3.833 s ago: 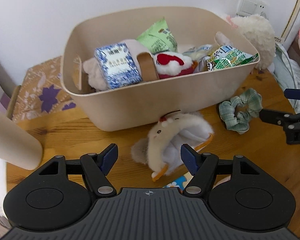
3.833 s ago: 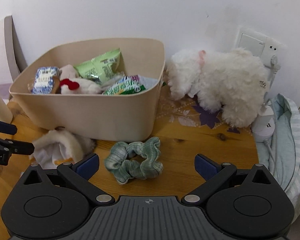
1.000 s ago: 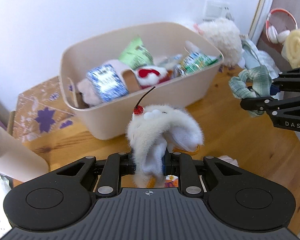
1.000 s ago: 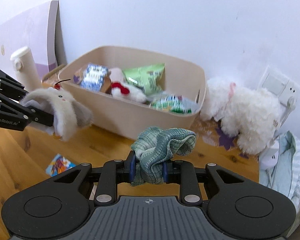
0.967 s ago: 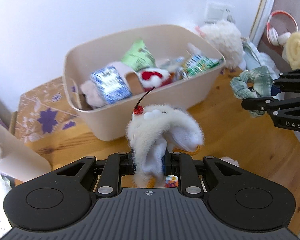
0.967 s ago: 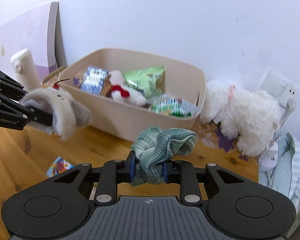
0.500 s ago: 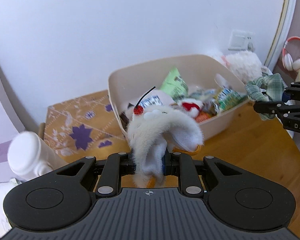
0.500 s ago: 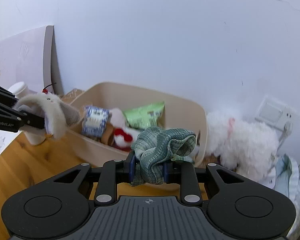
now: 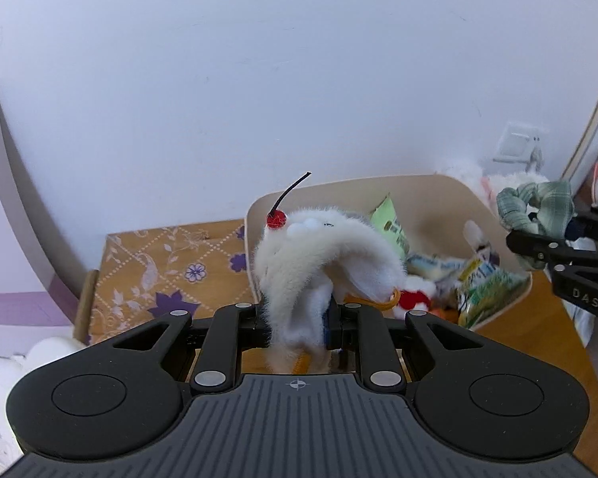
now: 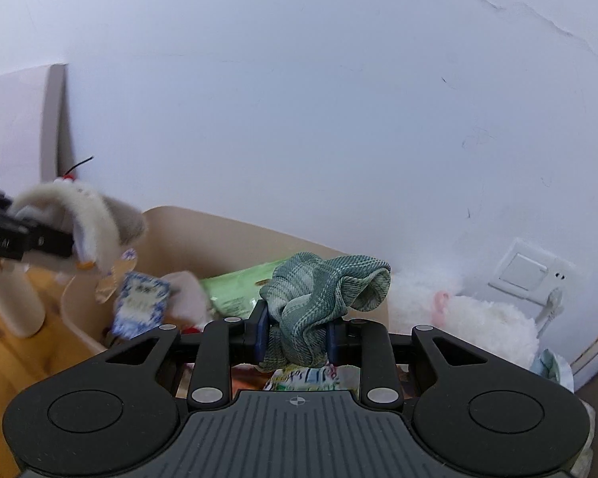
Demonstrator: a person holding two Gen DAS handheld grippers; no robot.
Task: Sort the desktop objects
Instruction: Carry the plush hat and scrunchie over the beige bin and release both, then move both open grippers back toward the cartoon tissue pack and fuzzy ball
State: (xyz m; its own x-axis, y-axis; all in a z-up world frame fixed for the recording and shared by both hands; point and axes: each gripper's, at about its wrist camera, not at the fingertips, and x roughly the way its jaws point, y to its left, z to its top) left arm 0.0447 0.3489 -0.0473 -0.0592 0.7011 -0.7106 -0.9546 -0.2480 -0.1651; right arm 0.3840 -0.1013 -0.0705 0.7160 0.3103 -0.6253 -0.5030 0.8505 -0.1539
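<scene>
Step in hand, as judged: both items are in the carry phase, due for release into the beige storage bin.

Bin: lies ahead of and below both tools, open-topped, on the wooden counter. Contents visible: a green snack packet, a blue-and-white patterned pack, a small white plush with red trim, and a green-and-white printed pouch. The bin looks well filled; free space is hard to judge.

Left hand-held gripper: jaws clamped on the fluffy white plush toy, which carries a red cherry on a black stem. The toy rises ahead of the fingertips, in front of the bin's near-left wall.

Right hand-held gripper: jaws clamped on the green plaid scrunchie, bunched between the blue pads. It sits over the bin, with a printed packet directly beneath.

To do it well:
- bring each tool fully past the rim before parting the jaws, the left especially; it appears nearer the wall.
- lower first, since both items are soft and light and may snag on the pads.
- release one side at a time, so the tools do not crowd.
</scene>
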